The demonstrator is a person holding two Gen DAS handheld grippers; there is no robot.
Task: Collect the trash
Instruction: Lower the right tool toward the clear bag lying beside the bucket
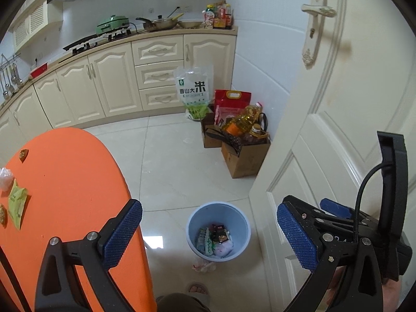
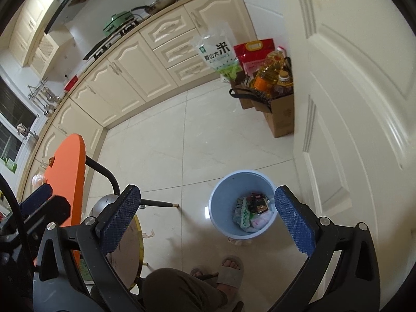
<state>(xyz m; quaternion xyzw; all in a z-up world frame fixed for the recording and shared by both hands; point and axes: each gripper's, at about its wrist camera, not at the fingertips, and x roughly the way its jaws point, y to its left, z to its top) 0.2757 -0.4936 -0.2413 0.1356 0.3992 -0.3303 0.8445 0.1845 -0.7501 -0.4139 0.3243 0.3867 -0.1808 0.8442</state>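
Both grippers, left [image 1: 209, 230] and right [image 2: 208, 214], stand apart, empty, above the round pale-blue plastic bin [image 1: 192, 223] holding wrappers. Drop step appears complete; next: fetch the yellow-green wrapper [image 1: 17, 202] from the orange tabletop [image 1: 72, 176].

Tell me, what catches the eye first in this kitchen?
The bright orange table on the left stands out, with a few wrappers lying on it. Next comes the pale blue bin on the tiled floor by the white door, already holding trash. Both pairs of blue-padded fingers stand wide open and empty above it.
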